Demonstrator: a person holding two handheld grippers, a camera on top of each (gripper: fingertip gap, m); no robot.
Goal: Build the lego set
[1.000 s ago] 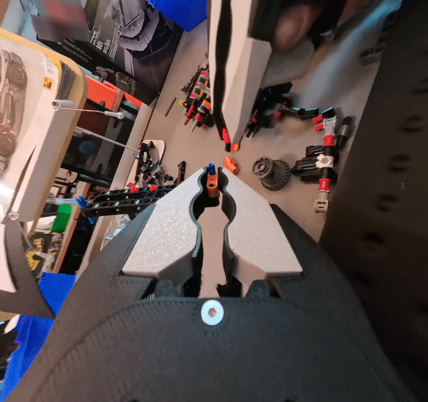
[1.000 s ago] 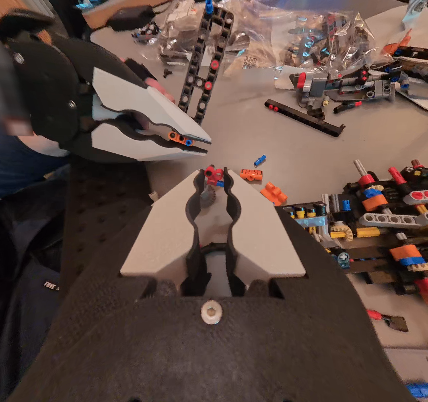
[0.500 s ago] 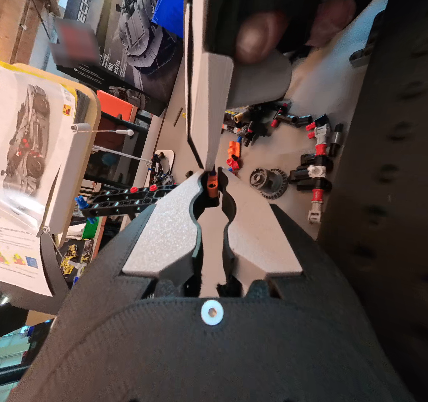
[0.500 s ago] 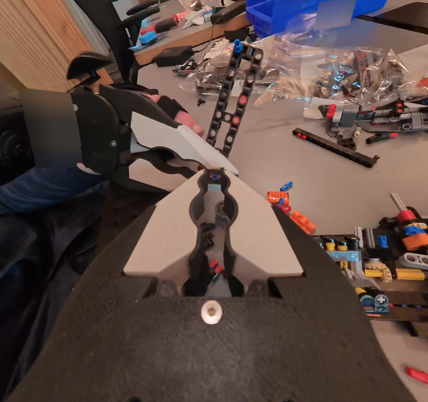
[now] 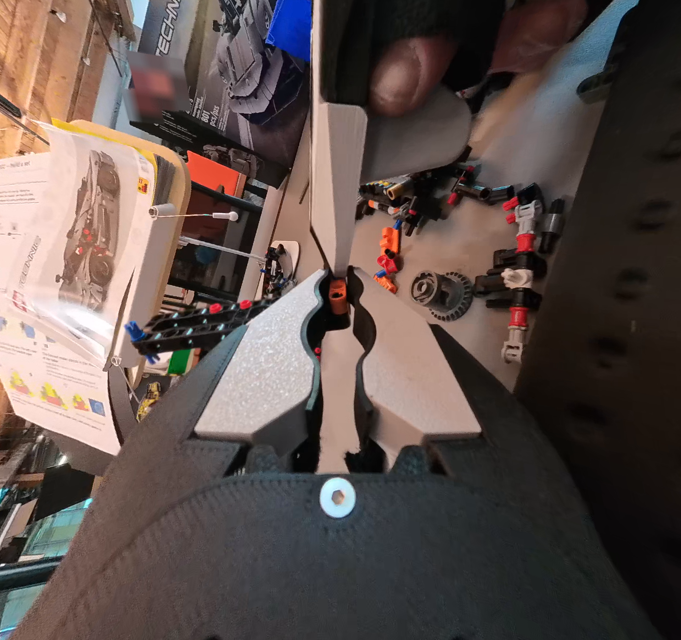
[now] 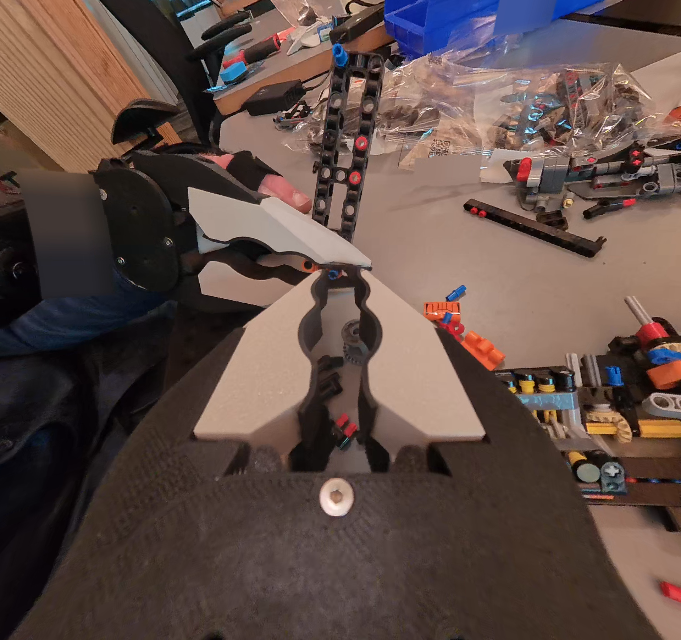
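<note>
- Left gripper (image 5: 338, 278) clamps the orange connector (image 5: 337, 295)
- Right gripper (image 6: 339, 276), tips against that connector, pinches a blue pin (image 6: 332, 273)
- Advice: line pin with hole, press straight

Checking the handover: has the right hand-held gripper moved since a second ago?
Yes. The right hand-held gripper closed in from beyond the grey gear onto the orange connector.
</note>
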